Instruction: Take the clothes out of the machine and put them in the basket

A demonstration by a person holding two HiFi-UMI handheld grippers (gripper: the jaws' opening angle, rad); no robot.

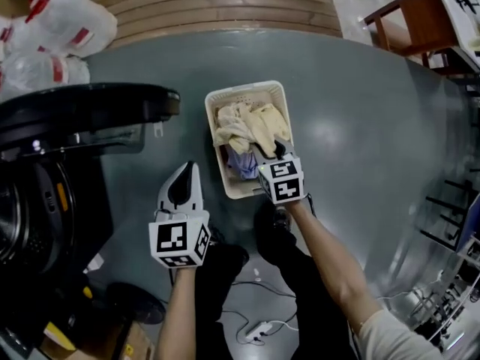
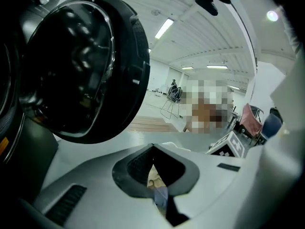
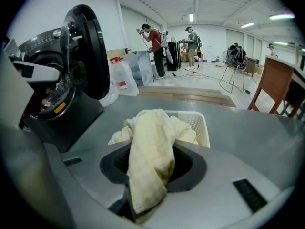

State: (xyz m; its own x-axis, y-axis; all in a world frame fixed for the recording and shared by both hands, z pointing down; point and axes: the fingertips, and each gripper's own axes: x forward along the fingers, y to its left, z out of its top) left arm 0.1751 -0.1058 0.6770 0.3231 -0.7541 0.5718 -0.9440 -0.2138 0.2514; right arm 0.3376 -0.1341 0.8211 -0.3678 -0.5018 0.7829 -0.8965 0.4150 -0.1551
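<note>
A white basket [image 1: 216,103] stands on the grey floor and holds pale yellow and bluish clothes [image 1: 244,126]. My right gripper [image 1: 279,153] hangs over the basket's near half, shut on a pale yellow cloth [image 3: 150,166] that drapes from its jaws above the basket [image 3: 202,128]. To the left of the basket my left gripper [image 1: 185,177] is over bare floor, its fingertips together and nothing in them. In the left gripper view the left gripper [image 2: 152,149] shows only basket clothes beyond its jaws. The washing machine [image 1: 30,208] is at the left with its round door [image 1: 82,111] swung open.
Plastic bags [image 1: 52,28] lie at the far left by a curved wooden platform [image 1: 217,6]. A wooden table [image 1: 409,17] stands at the far right. Cables and a plug strip [image 1: 259,328] lie by the person's feet. People stand far off in the hall [image 3: 155,46].
</note>
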